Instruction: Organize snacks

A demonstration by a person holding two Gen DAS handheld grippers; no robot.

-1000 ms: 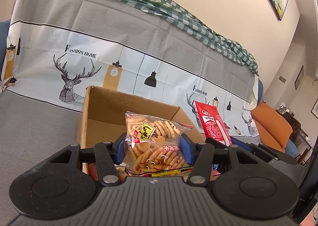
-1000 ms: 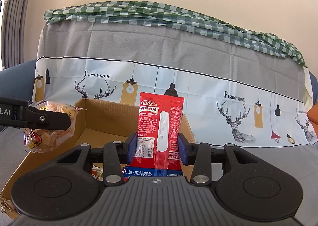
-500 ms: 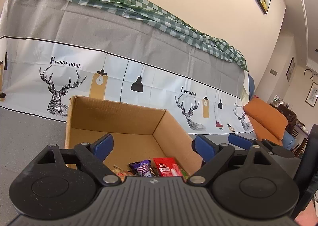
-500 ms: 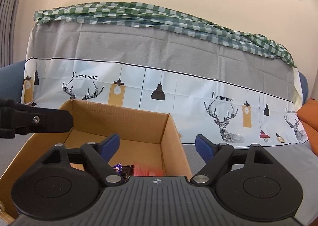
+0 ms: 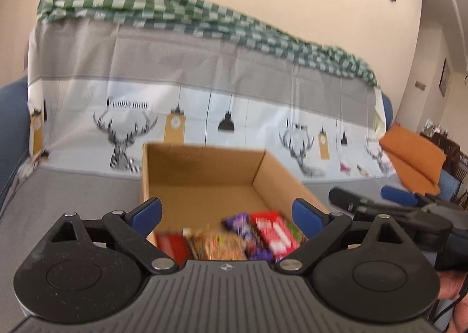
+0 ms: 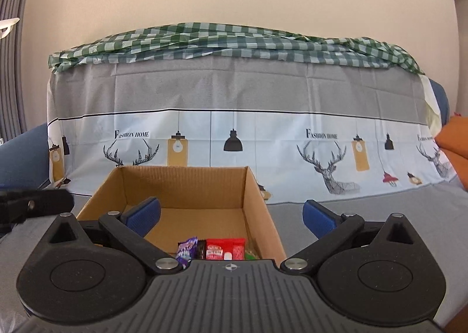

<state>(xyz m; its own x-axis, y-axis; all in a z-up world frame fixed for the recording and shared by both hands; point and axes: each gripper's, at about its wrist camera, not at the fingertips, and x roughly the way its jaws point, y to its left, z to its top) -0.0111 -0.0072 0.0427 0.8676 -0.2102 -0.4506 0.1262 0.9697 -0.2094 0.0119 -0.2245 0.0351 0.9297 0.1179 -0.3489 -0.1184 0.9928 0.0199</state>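
Grey deer-print cloth [image 6: 234, 93] fills the frame's upper half; below centre sits the cardboard box [image 6: 251, 186], snacks [image 5: 263, 230] piled at its near end. Left gripper [image 5: 226, 213] and right gripper [image 6: 231, 214] both hang spread and empty. Risk: reaching low could clip the box wall and shove it.

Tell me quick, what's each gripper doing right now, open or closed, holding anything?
Left gripper: open, holding nothing, above the brown cardboard box.
Right gripper: open, holding nothing.
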